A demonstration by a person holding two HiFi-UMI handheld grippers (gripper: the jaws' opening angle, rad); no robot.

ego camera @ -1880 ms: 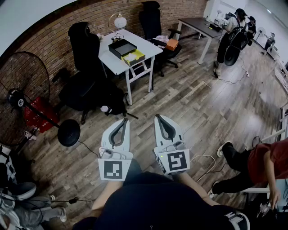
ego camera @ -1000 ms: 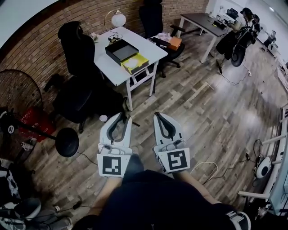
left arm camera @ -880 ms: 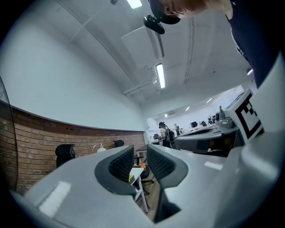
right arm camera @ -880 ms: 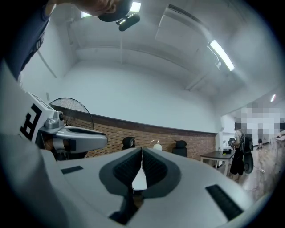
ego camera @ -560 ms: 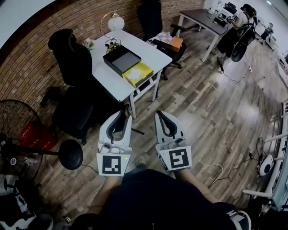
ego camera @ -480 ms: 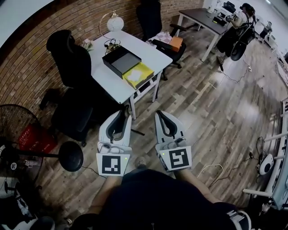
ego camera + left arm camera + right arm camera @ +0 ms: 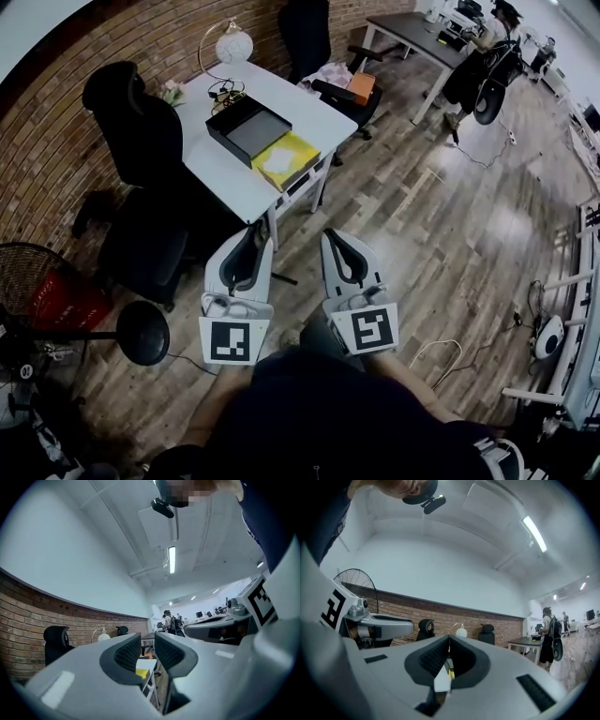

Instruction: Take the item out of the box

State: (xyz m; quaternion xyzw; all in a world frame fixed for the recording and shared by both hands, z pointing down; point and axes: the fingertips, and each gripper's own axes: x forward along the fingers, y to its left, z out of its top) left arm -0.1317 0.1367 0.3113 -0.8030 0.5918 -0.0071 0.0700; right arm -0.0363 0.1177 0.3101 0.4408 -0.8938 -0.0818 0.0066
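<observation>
— Where is the box?

— The black box [image 7: 248,129] lies open in the middle of the white table [image 7: 220,178]. Its inside looks grey, and I can't tell what lies in it. A flat yellow thing [image 7: 286,159] sits just beside it, at the table edge that faces the wooden floor [image 7: 422,216].

— And the grippers?

— Both are held level, side by side, near the table's nearest corner and touching nothing. The left gripper [image 7: 257,234] has its jaws spread with nothing between them; its own view shows the yellow thing far off through the gap. The right gripper [image 7: 329,235] has its jaw tips pressed together, empty.

— Anything else around?

— A globe lamp [image 7: 230,45] stands at the far corner of the table. A black chair [image 7: 131,122] is behind the table, and a fan [image 7: 37,281] is off to the left.
</observation>
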